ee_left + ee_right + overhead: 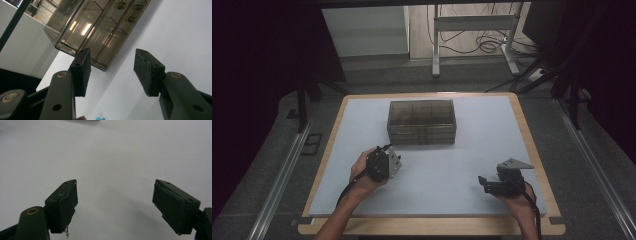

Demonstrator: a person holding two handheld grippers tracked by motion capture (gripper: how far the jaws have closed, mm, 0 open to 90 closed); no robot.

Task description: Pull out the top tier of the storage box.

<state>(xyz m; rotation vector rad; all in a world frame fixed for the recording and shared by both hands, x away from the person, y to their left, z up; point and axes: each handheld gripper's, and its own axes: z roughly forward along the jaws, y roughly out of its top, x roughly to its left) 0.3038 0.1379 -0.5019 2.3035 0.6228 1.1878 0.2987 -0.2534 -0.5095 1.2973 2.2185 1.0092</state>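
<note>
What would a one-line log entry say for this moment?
left hand-held gripper: open, empty, pointing toward smoky compartment box | right hand-held gripper: open, empty, over white table | box: closed, untouched

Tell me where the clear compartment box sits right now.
In the high view the clear compartment box sits toward the table's far edge, ahead of the left gripper.

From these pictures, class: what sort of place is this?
Probably a lab or recording workspace: a white-topped table holding one smoky clear compartment box, loose cables on the floor behind, and handheld tongs.
</note>
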